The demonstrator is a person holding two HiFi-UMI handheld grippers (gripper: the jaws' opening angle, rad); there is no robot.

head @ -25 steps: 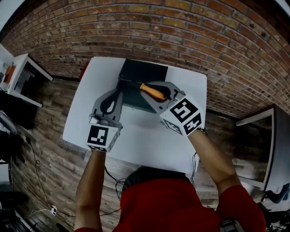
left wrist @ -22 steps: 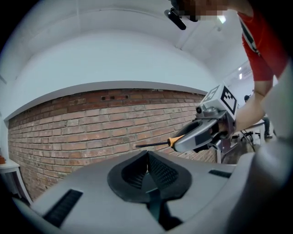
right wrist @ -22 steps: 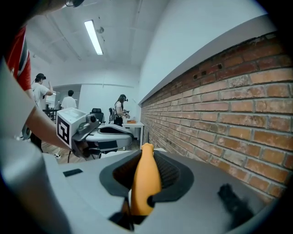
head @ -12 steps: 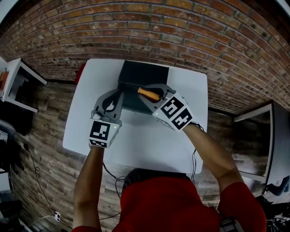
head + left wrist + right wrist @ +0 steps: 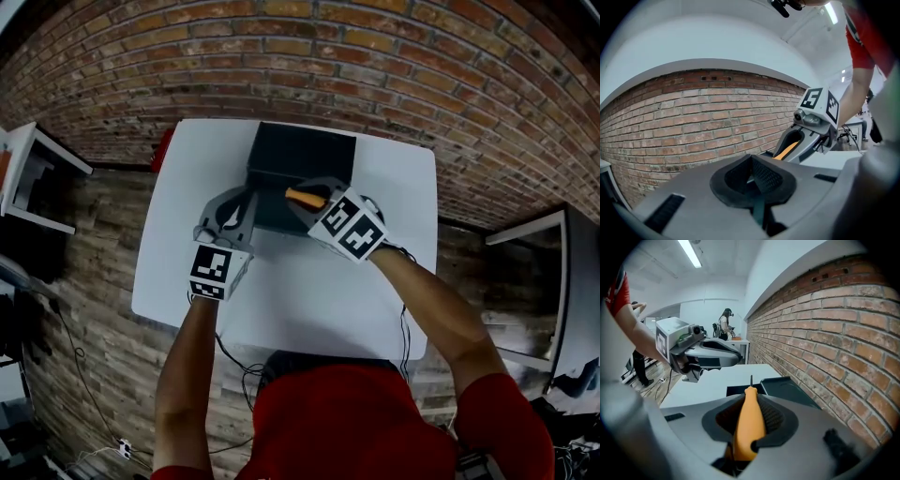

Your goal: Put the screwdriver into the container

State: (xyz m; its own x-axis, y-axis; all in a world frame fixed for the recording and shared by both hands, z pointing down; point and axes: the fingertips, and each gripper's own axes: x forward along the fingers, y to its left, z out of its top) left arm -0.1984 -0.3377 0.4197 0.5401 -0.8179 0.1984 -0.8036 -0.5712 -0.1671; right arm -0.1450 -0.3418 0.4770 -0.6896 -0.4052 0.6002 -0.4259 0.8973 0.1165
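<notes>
right jaws: the right gripper is clamped on the screwdriver. The fat orange handle is wedged between the ribbed black pads, and the thin dark shaft pokes out past the tips.
left jaws: the left gripper is squeezed together on a thin dark teal strip. Pretty sure that's the side wall of the container, since its tips sit right on the left edge in the head view.
screwdriver spot: up in the air over the near part of the container, not inside it yet, with the shaft aimed at the opening.
container: a dark, boxy, open-top thing with straight thin walls and a matte look.
grippers: both are smooth grey plastic shells. They sit close together and angle in toward each other over the near side of the container.
table: flat white top with squared corners. There's bare surface left, right and on the person's side of the container.
edges: the container's far side is near the table's far edge, and the brick wall runs right behind that.
around: wood plank floor on the left of the table.
</notes>
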